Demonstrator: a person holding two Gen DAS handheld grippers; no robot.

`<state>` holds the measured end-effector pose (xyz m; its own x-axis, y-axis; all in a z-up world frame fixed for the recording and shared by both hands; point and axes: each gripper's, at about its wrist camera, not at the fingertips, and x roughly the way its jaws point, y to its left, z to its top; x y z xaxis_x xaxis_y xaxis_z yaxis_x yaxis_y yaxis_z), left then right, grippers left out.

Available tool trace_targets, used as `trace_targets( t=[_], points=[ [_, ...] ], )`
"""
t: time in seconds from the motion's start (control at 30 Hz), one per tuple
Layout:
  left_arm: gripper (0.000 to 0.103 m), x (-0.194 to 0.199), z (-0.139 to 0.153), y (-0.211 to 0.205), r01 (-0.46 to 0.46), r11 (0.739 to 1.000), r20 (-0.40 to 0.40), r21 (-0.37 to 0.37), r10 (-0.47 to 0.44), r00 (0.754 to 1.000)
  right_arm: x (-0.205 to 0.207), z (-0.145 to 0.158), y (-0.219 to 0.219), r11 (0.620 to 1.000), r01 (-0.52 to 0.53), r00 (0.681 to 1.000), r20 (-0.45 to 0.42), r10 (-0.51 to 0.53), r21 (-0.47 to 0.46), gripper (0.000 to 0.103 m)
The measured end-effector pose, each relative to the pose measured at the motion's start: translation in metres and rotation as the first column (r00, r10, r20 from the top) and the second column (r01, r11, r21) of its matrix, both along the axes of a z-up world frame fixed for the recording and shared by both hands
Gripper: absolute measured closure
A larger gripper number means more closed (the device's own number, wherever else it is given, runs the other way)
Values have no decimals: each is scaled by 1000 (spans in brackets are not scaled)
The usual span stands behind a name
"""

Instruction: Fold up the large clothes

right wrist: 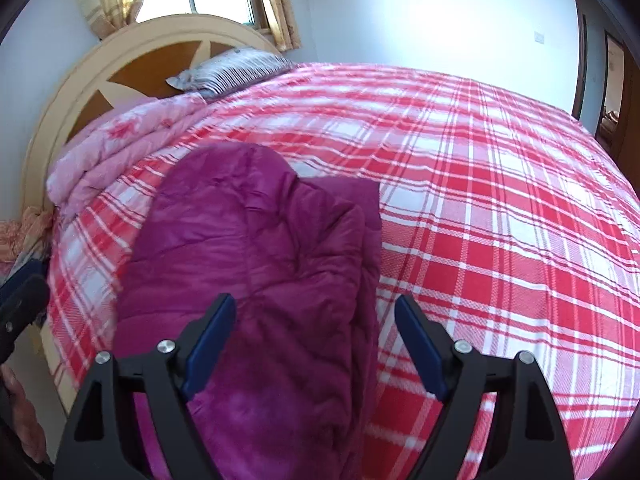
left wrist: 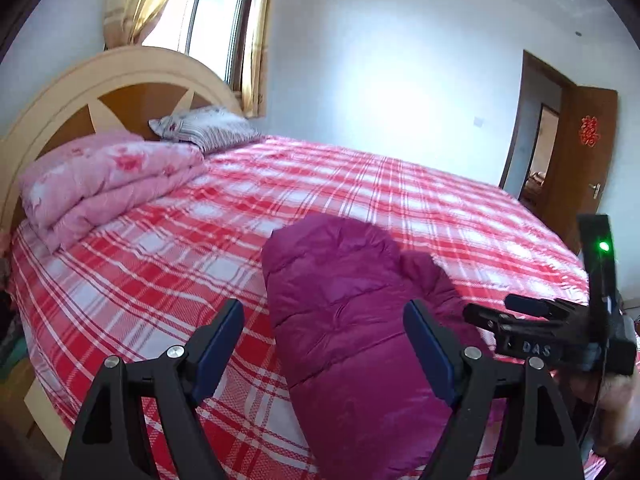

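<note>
A magenta padded jacket [left wrist: 352, 320] lies folded lengthwise in a long narrow bundle on the red and white plaid bed [left wrist: 400, 192]; it also shows in the right wrist view [right wrist: 256, 264]. My left gripper [left wrist: 324, 320] is open and empty, held above the near half of the jacket. My right gripper [right wrist: 316, 316] is open and empty above the jacket's right edge. The right gripper also shows in the left wrist view [left wrist: 520, 316], at the jacket's right side.
A folded pink floral quilt [left wrist: 104, 180] and a striped pillow [left wrist: 208, 128] lie at the headboard [left wrist: 100, 76]. A window with yellow curtains [left wrist: 216, 20] is behind. An open brown door [left wrist: 580, 160] stands at the right. Plaid bed surface [right wrist: 500, 220] stretches right of the jacket.
</note>
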<state>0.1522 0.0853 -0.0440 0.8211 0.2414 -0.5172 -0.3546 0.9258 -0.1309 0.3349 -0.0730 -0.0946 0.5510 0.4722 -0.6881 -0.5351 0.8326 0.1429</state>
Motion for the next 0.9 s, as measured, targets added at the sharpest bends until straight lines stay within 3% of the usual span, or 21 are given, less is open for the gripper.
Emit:
trace_targets(
  t=[0.17, 0.37, 0.9],
  points=[
    [20, -9, 15, -9, 6, 999, 41, 36, -8, 999, -48, 34, -14, 998, 59, 985, 159, -60, 8, 15],
    [17, -13, 22, -17, 29, 999, 60, 46, -32, 998, -84, 61, -26, 996, 76, 955, 284, -85, 45, 10],
    [17, -21, 32, -20, 35, 997, 94, 73, -42, 995, -115, 82, -35, 996, 71, 920, 380, -89, 61, 7]
  ],
)
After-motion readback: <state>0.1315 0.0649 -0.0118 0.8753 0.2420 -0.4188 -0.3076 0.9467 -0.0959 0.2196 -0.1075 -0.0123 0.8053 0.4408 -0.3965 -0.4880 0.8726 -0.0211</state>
